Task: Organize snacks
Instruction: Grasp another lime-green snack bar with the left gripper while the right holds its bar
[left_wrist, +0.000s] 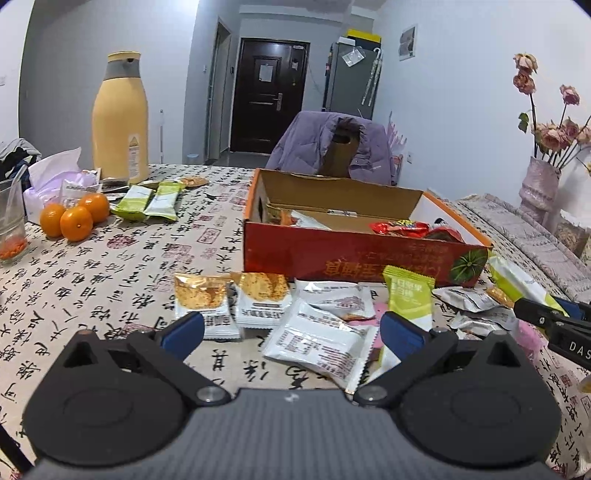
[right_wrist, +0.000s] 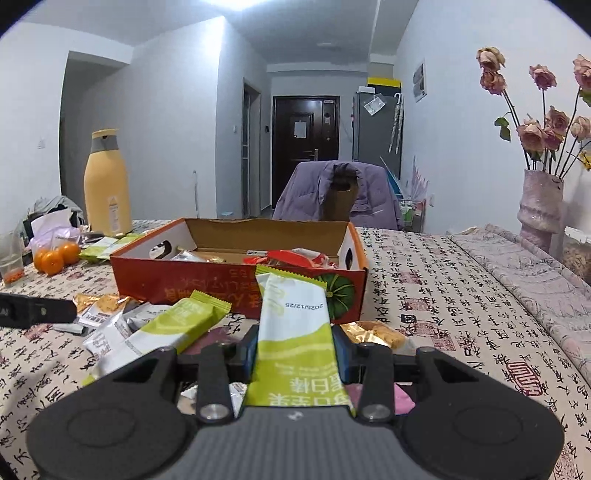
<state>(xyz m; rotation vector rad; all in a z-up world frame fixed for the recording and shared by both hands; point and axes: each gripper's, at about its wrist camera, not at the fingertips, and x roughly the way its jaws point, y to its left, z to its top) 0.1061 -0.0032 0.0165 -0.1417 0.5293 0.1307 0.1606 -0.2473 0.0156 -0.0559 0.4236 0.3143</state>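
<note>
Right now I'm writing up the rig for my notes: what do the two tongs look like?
Both tongs look alike. The left tongs and right tongs have matte black linkage arms with silver pivot bolts, blue pads on the fingers, rounded black housings either side and a grey ribbed body. White lettering marks the side of the right one. No cables or sleeves show.

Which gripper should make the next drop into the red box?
Right. The right gripper is already shut on a green-and-white snack bar, pointing at the red box. The left gripper is open and empty above the loose packets.
</note>
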